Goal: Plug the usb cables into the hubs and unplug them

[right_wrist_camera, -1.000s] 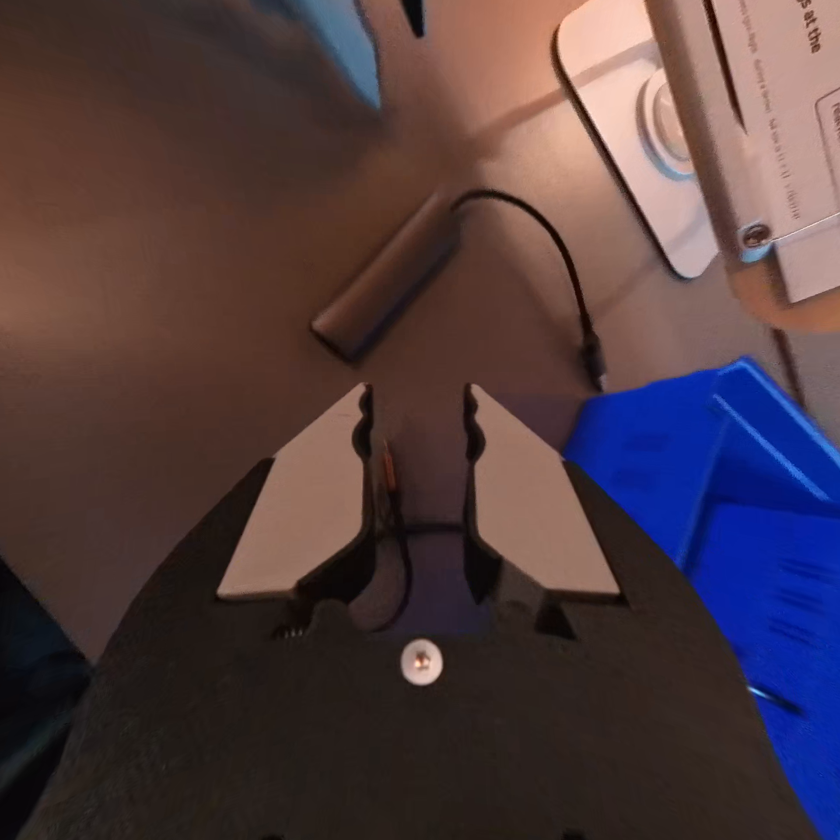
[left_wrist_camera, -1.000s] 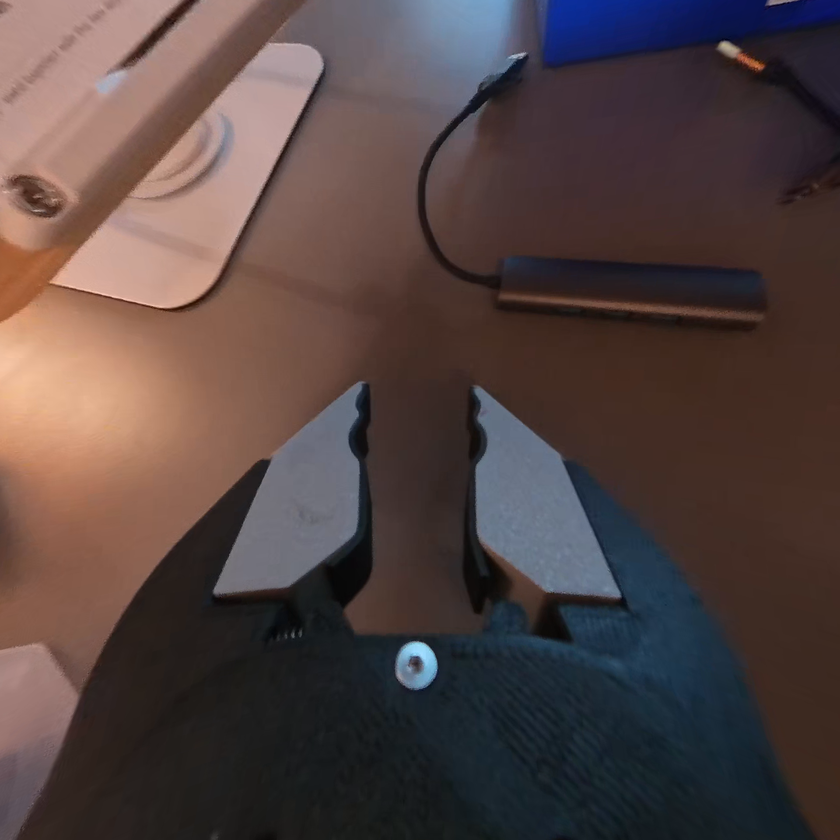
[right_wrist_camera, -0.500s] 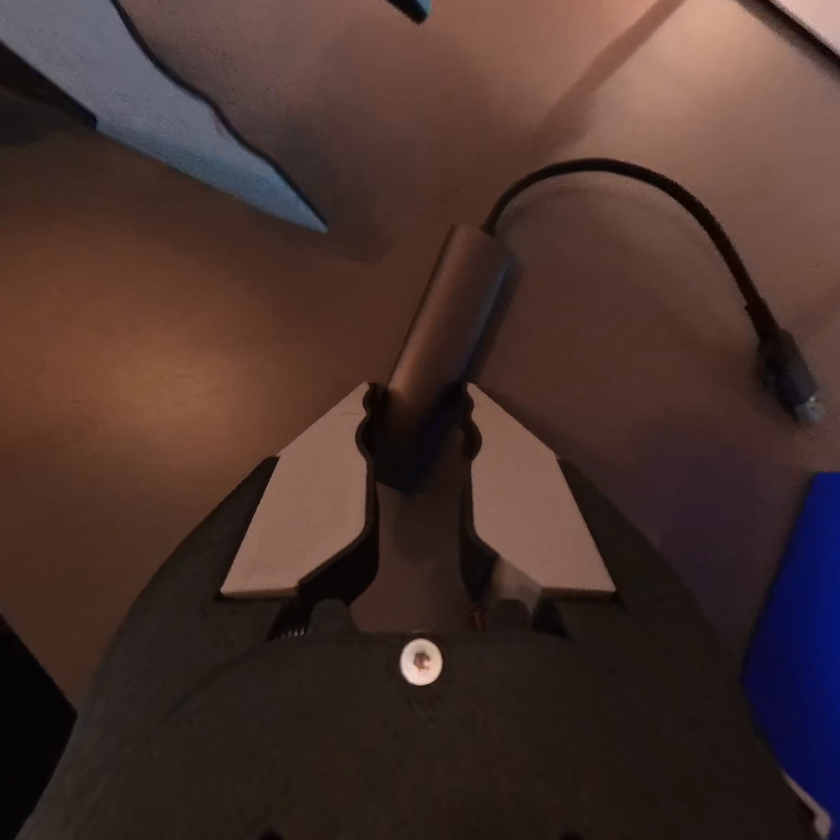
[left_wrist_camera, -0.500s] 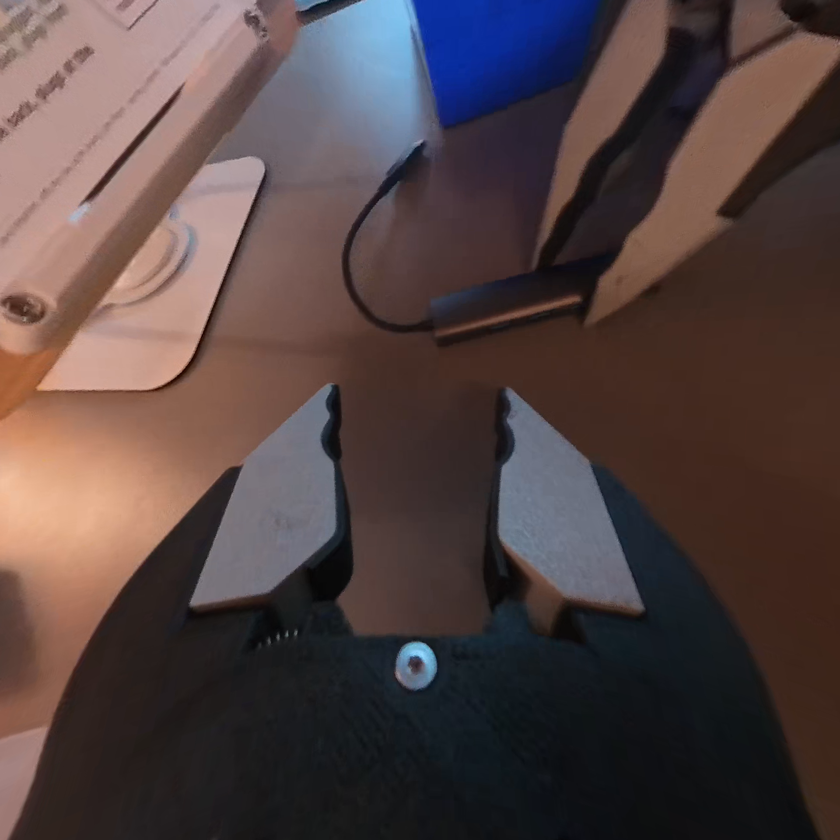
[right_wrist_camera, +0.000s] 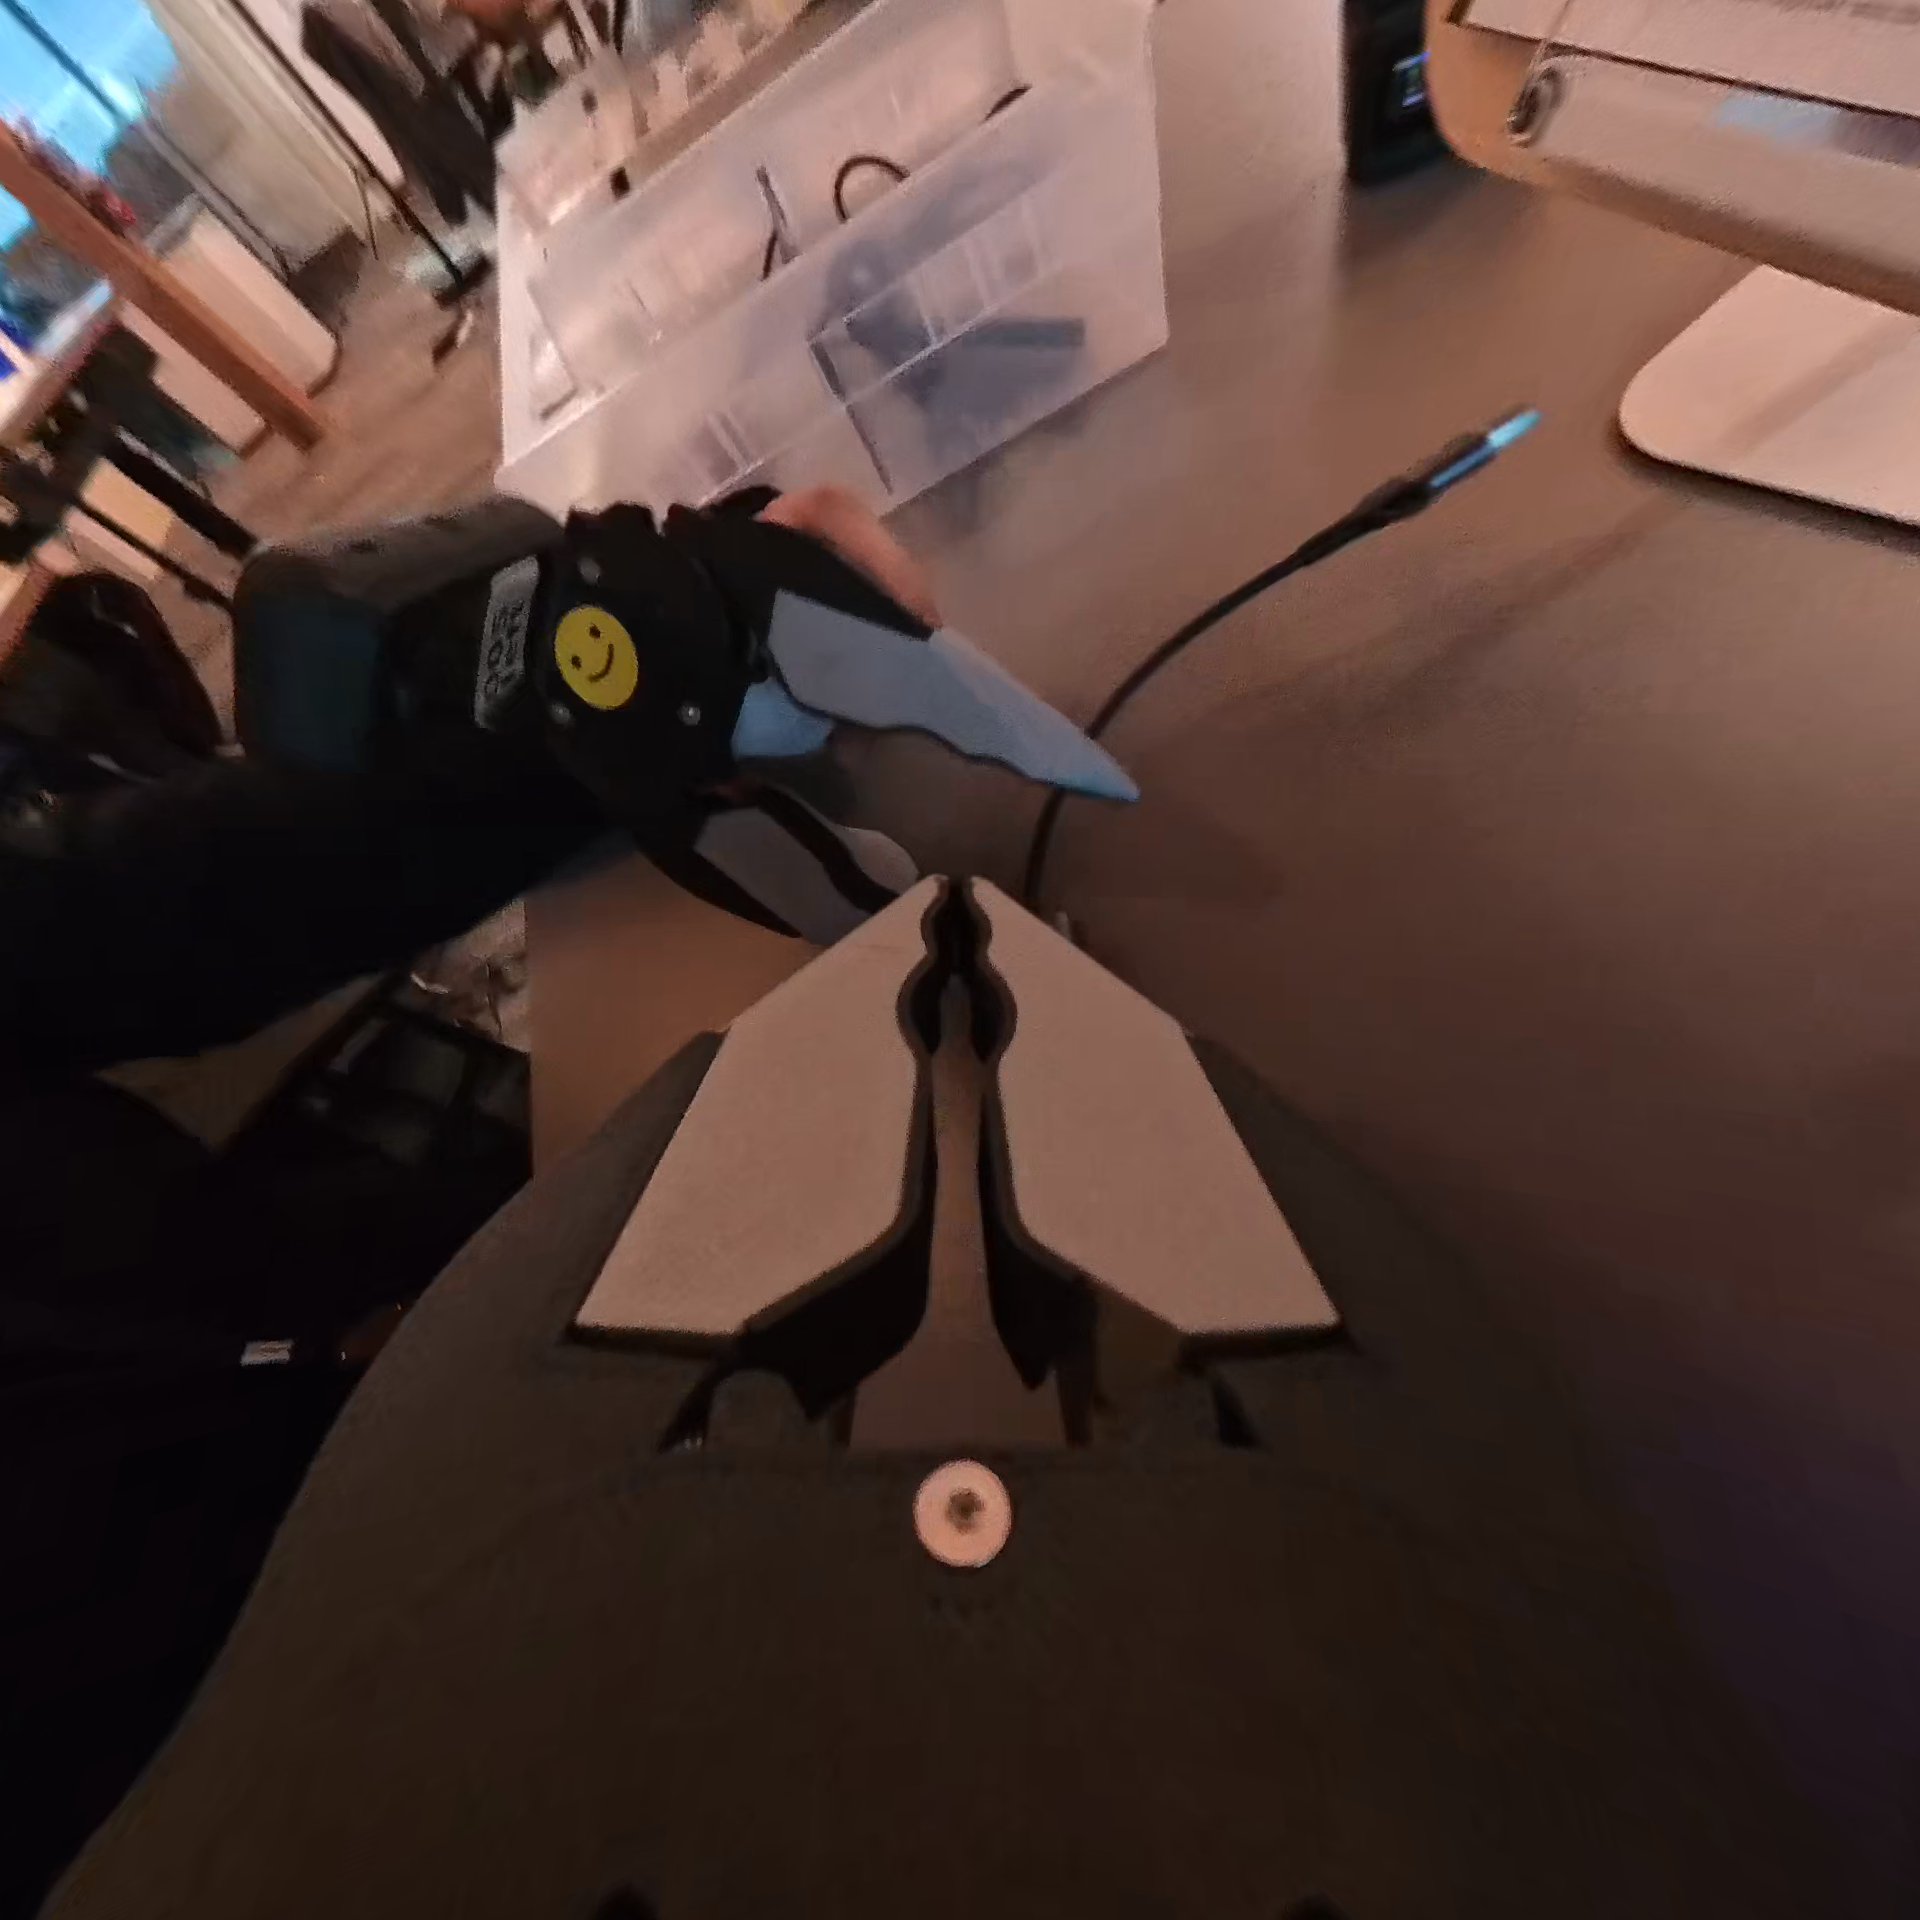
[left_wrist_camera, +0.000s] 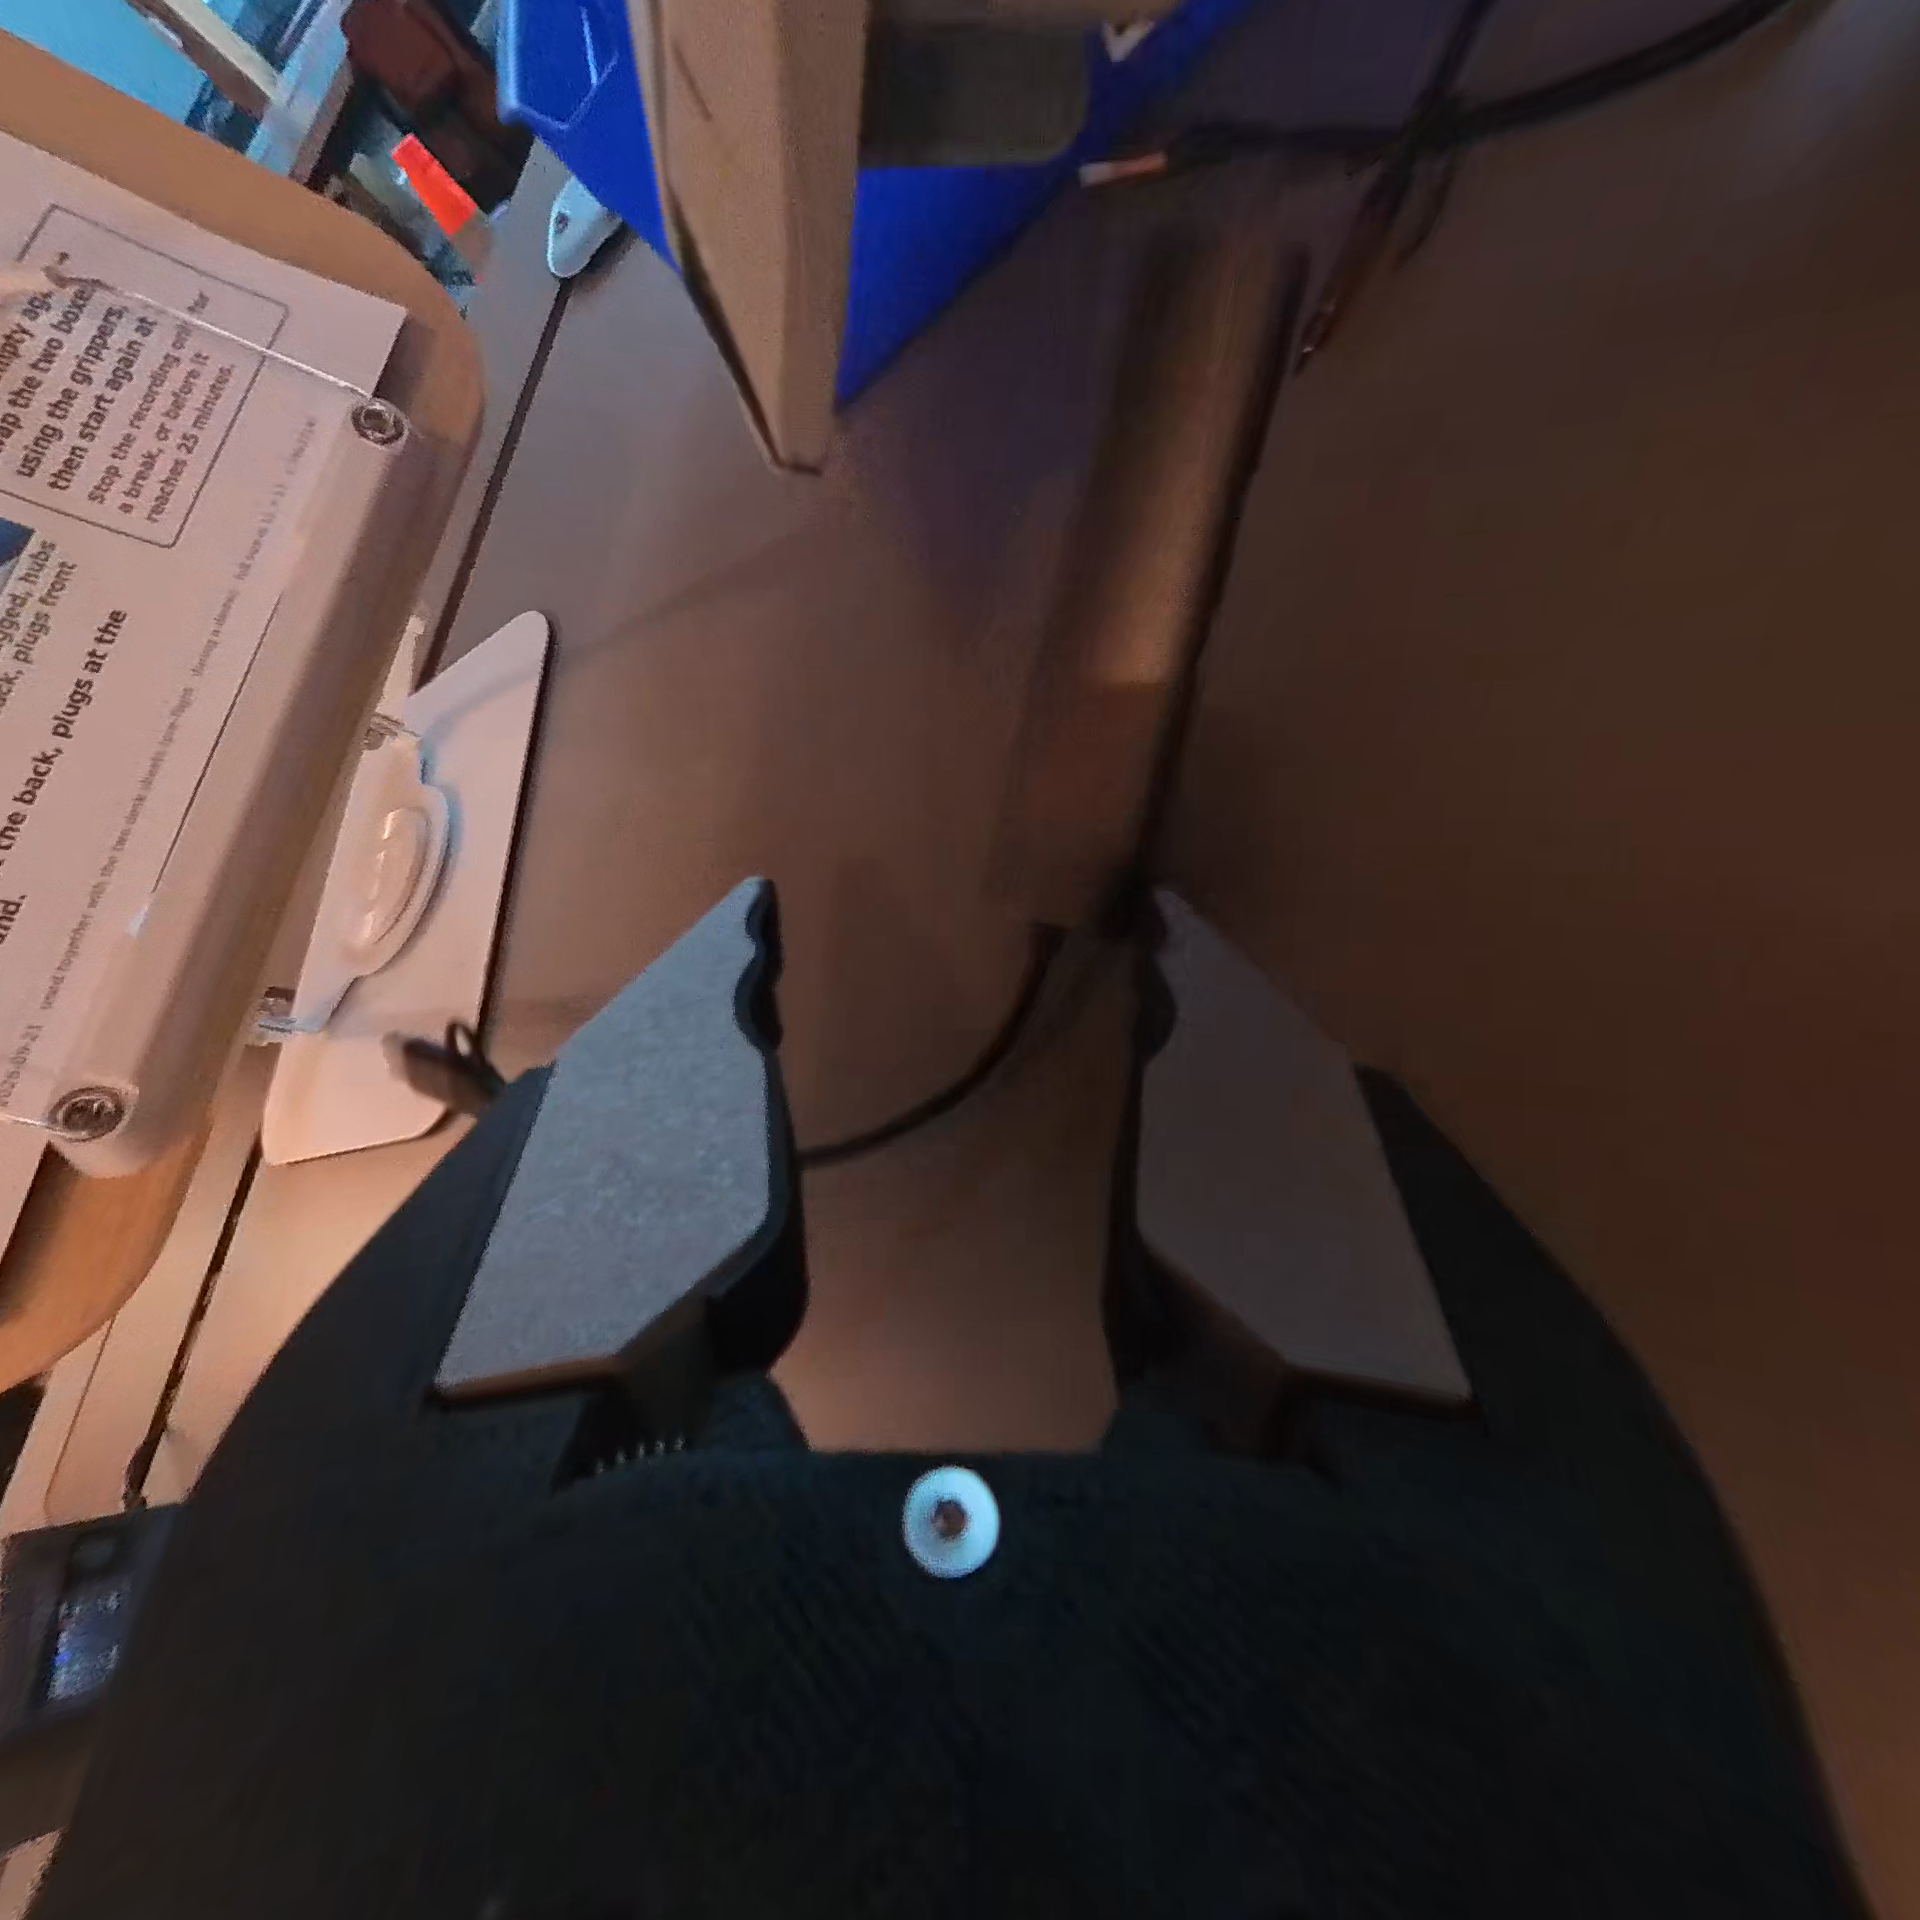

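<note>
The dark grey USB hub (left_wrist_camera: 1143, 623) shows as a blurred long bar in the left wrist view, running away from my left gripper. My left gripper (left_wrist_camera: 961, 914) is open wide. The hub's cable end lies just ahead of its right fingertip (left_wrist_camera: 1174, 935), and neither pad presses on it. The hub's black cable (left_wrist_camera: 935, 1101) curves between the fingers to its plug (left_wrist_camera: 426, 1060). My right gripper (right_wrist_camera: 956, 894) is shut, pads together, with nothing visible between them; the hub is hidden behind its fingers. The cable (right_wrist_camera: 1174, 665) comes out beside its tip and ends in the plug (right_wrist_camera: 1486, 442). The open left gripper (right_wrist_camera: 997, 842) shows just left of it.
A blue bin (left_wrist_camera: 935, 239) and loose cables (left_wrist_camera: 1455, 104) lie at the far side. A white stand base (left_wrist_camera: 457, 831) carries a board with a paper sheet (left_wrist_camera: 156, 623) on the left. A clear box (right_wrist_camera: 831, 260) holds more hubs and cables. A person's dark sleeve (right_wrist_camera: 208, 883) is at left. Across from one pair of fingers to the other is roughly 7 cm.
Half a second ago my right fingers stood around the hub's end; now they are shut together and the hub is out of them. My left gripper opened wider and came up to the hub's cable end.
</note>
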`<state>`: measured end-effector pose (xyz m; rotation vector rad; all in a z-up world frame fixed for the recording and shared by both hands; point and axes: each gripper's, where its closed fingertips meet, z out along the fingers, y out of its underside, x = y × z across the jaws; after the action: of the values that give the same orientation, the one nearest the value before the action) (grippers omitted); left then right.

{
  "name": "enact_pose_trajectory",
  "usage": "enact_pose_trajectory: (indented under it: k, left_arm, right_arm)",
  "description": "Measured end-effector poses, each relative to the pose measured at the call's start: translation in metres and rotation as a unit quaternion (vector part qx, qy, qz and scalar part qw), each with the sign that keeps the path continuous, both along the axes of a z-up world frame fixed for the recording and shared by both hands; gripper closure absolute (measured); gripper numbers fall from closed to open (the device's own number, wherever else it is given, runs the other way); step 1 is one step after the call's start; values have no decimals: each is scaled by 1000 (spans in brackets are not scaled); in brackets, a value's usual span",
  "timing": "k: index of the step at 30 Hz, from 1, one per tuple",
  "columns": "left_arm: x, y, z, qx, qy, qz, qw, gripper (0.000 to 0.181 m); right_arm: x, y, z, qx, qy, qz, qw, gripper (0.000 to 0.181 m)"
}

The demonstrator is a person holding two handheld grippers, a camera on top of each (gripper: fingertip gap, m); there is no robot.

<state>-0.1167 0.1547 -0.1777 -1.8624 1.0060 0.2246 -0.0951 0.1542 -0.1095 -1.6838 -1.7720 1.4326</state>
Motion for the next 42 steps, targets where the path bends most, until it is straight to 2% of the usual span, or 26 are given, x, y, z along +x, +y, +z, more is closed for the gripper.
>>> enact_pose_trajectory:
  k: [3,4,6,8,9,10,11,16,17,19,23,27,32,33,36,39,42]
  left_arm:
    - [-8,1,-11,-12,30,8,999,161]
    - [-10,1,-13,-12,37,10,999,168]
    - [-9,0,-13,-14,33,8,999,167]
    - [-9,0,-11,-19,19,10,1000,159]
    - [-10,0,-11,-23,11,12,1000,156]
    - [-11,1,-10,-26,5,16,1000,153]
    - [-12,1,-10,-28,1,18,999,152]
    - [-15,1,-7,-24,-9,25,999,150]
    - [-16,0,-7,-23,-11,27,999,150]
    - [-18,0,-5,-23,-18,29,999,149]
    - [-21,1,-5,-21,-21,36,999,130]
    - [-23,6,-1,10,10,39,999,122]
    - [-14,3,-3,17,33,19,999,134]
    - [-12,2,-2,24,43,15,999,143]
    - [-8,0,6,54,94,9,994,161]
    - [-4,0,12,64,105,14,992,164]
    - [4,-4,22,82,90,8,993,166]
  right_arm:
    - [1,12,-14,12,-20,-23,999,181]
    - [4,11,-17,20,-24,-20,999,181]
    - [11,8,-22,54,-31,-11,998,181]
    - [18,17,-34,127,-57,-22,990,181]
    - [20,27,-40,173,-72,-41,981,165]
    - [20,37,-45,215,-84,-59,971,124]
    - [21,43,-51,245,-97,-67,962,115]
    - [14,55,-83,314,-158,-61,934,111]
    - [9,56,-84,310,-148,-61,937,118]
    - [5,53,-89,260,-150,-51,953,148]
    - [0,48,-87,209,-142,-31,967,151]
    - [0,30,-79,162,-113,0,980,152]
    - [3,-2,-57,85,-57,68,992,154]
    - [4,-4,-56,74,-53,75,993,154]
    - [6,-5,-52,45,-36,85,995,153]
    - [6,0,-46,24,-12,82,996,152]
    - [6,7,-35,55,20,69,996,151]
